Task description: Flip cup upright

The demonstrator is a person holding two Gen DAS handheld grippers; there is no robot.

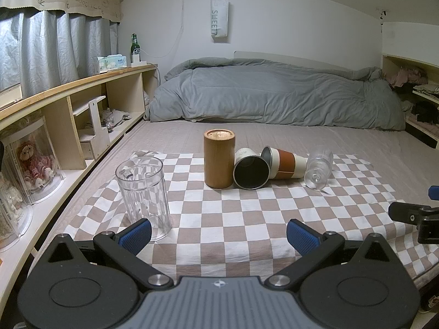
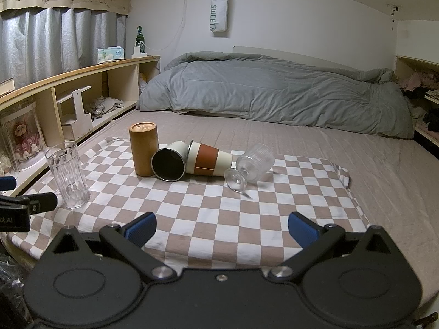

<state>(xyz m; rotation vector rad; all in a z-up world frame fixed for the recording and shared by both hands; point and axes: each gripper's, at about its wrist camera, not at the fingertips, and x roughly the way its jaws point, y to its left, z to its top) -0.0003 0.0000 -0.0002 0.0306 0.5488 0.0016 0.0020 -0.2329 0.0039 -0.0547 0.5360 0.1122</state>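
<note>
With both the left gripper (image 1: 218, 234) and right gripper (image 2: 221, 229) spread wide and empty, you're at the approach: three cups (image 2: 203, 159) lie tipped mid-cloth (image 2: 208, 213), so next close on one sidewall

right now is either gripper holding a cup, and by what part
Nothing is held: the left gripper and right gripper are both open and empty.
</note>
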